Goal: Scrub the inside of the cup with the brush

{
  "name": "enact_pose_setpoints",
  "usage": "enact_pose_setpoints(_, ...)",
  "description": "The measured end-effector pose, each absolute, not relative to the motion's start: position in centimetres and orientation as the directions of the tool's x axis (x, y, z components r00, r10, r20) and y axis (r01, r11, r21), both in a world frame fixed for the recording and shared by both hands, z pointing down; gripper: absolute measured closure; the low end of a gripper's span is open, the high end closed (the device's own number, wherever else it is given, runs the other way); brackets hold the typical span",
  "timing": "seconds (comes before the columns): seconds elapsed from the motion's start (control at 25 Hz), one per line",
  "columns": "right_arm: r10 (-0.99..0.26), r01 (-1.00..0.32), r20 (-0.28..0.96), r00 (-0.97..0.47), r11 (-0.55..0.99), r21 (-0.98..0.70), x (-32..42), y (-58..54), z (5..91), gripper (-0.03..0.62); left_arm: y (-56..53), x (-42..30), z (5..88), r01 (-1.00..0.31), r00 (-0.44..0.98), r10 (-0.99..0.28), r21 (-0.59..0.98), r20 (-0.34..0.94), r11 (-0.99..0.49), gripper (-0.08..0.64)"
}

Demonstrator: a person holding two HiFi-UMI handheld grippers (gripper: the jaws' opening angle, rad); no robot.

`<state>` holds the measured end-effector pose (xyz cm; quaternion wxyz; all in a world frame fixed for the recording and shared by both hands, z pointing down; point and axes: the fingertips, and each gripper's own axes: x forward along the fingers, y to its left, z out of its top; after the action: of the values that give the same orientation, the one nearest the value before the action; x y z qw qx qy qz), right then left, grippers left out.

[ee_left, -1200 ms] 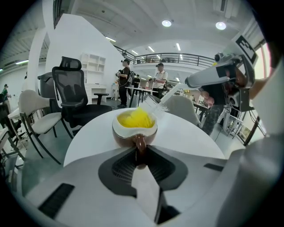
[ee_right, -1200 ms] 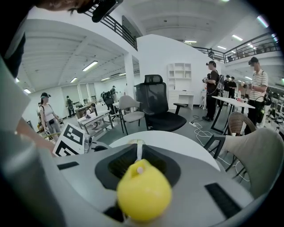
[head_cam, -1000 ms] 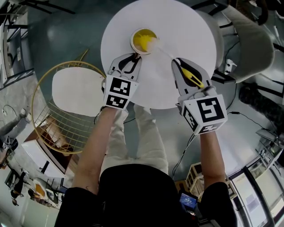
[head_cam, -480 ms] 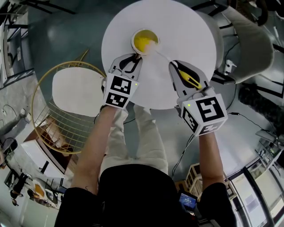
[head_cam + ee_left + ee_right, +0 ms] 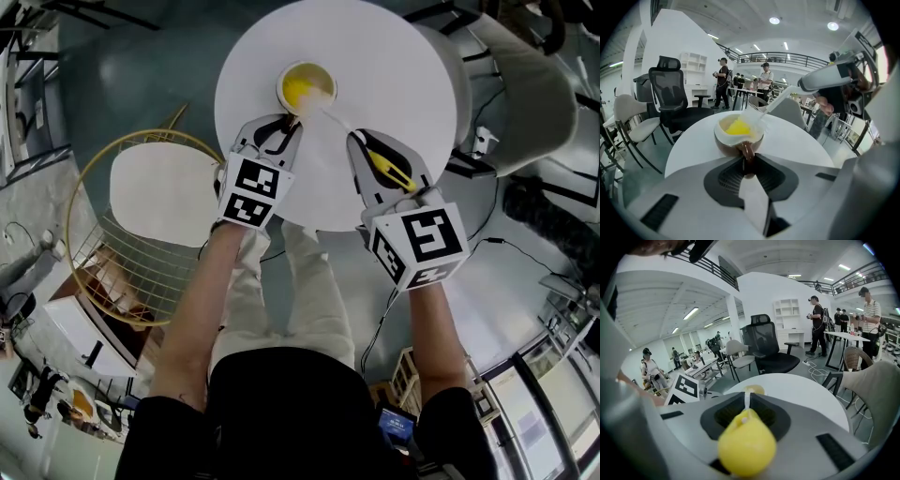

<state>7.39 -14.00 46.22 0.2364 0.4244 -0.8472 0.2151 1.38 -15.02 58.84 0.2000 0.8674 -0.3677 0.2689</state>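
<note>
A cup (image 5: 306, 86) with a yellow inside and a brown outside stands on the round white table (image 5: 394, 75). My left gripper (image 5: 278, 127) is shut on the cup's brown handle (image 5: 746, 151), with the cup (image 5: 738, 132) right in front of the jaws. My right gripper (image 5: 367, 145) is shut on the yellow handle (image 5: 746, 445) of a brush (image 5: 389, 161). The brush's thin white stem (image 5: 330, 112) runs up and left, and its clear bristle head (image 5: 753, 116) sits inside the cup at its right rim.
A gold wire basket-table with a white top (image 5: 155, 192) stands to the left of the table. Black and white chairs (image 5: 670, 93) stand beyond the table's far side. A grey upholstered seat (image 5: 525, 84) is at the right. Cables (image 5: 525, 248) lie on the floor.
My right gripper has shifted a little left and toward the cup, and the brush head has moved slightly inside the cup. The left gripper and cup have stayed in place.
</note>
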Motion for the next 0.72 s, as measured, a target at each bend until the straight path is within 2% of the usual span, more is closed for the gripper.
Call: enact_pose_setpoints(0.72,-0.691,-0.860,0.551,-0.467,0.501,-0.099,8.1,-16.0,45.1,0.545,-15.0,1.4,58.7,-0.740,0.588,-0.522,0.149,0.618,-0.656,0.483)
